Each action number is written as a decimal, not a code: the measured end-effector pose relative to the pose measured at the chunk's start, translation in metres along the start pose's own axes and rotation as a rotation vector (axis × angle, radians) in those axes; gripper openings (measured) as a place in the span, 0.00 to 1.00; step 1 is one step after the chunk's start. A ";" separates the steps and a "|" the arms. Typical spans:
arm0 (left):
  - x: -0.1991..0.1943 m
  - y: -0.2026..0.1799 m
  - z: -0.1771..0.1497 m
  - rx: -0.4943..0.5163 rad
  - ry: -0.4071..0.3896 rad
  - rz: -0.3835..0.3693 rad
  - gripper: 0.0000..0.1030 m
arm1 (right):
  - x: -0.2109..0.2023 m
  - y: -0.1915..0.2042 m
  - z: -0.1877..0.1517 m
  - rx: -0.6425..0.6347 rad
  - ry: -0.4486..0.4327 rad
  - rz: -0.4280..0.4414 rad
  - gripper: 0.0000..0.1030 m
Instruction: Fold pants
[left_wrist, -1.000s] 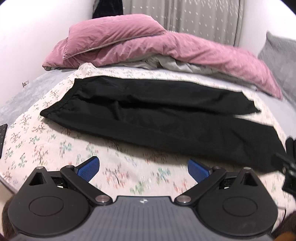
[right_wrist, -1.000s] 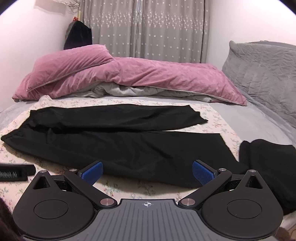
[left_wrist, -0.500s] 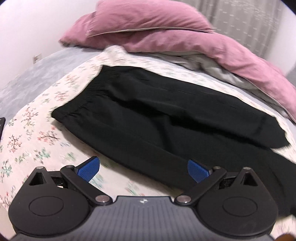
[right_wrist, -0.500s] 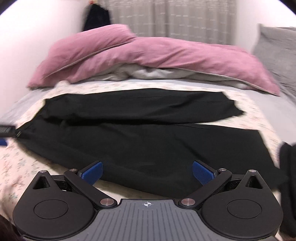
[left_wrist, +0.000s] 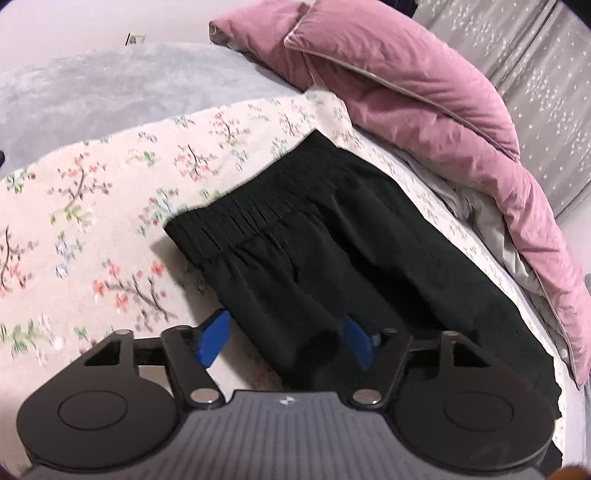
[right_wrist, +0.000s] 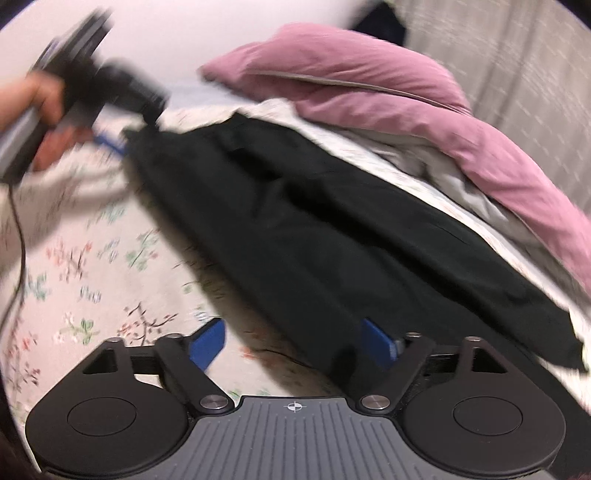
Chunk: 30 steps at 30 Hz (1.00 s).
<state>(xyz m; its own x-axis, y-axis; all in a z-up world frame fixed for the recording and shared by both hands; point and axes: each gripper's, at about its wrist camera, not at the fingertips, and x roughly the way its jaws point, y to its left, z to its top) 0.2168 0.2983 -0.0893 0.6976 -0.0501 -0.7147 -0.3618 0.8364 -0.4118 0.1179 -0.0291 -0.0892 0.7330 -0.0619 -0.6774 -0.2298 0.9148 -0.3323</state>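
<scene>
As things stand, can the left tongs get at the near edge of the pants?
Probably yes: the left tongs, which have just been closing, already straddle the edge of the black pants, with nothing in the way.

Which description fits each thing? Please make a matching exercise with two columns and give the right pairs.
Things:
1. black pants
2. pink velvet pillow
3. floral bed sheet
4. blue fingers of the left gripper

Descriptions:
A. lies under the pants
B. one on each side of the pants' near edge
C. spread flat, elastic waistband showing
D. at the far side of the bed

Pairs: 1-C, 2-D, 3-A, 4-B
</scene>
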 end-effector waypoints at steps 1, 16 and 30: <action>0.000 0.003 0.001 -0.004 -0.007 -0.002 0.67 | 0.006 0.008 0.001 -0.032 0.002 -0.003 0.66; 0.004 0.065 0.012 -0.256 -0.068 -0.051 0.03 | 0.043 0.046 0.005 -0.273 -0.016 -0.107 0.00; -0.026 0.098 0.023 -0.187 -0.103 0.261 0.11 | 0.013 0.094 0.023 -0.310 0.006 0.228 0.03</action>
<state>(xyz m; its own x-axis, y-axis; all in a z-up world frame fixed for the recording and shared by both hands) 0.1774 0.3947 -0.0980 0.6218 0.2162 -0.7528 -0.6370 0.6989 -0.3254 0.1211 0.0649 -0.1140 0.6373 0.1257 -0.7603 -0.5698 0.7410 -0.3552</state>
